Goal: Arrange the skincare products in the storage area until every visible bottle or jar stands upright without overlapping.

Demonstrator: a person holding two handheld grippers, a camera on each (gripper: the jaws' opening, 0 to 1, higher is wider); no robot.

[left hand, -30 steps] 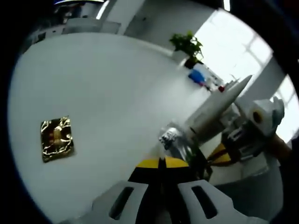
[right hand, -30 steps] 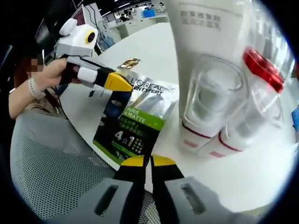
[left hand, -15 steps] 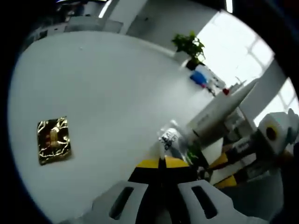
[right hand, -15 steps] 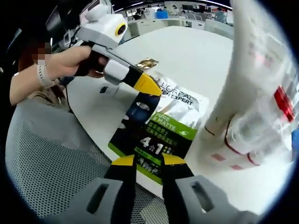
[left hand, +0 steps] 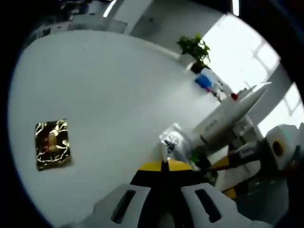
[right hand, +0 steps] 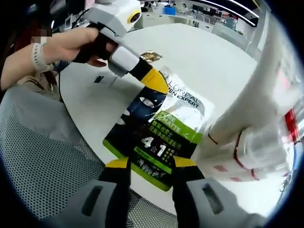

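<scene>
The right gripper (right hand: 151, 164) is straddling the sachet's (right hand: 159, 130) near edge, jaws apart — its long axis running toward 1 o'clock. The left gripper (right hand: 159, 85) is pinching the far end, jaws together on it — both are touching the sachet.

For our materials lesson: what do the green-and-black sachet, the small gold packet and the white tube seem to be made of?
Sachet: probably glossy foil or plastic film; silver top shines, edges look crimped.
Gold packet: likely metallic foil; crinkled, mirror-like glints.
White tube: apparently smooth matte plastic, with clear caps below.

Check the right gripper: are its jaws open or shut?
Open. The right gripper shows its two yellow-tipped jaws standing apart, straddling the near edge of the sachet.
</scene>
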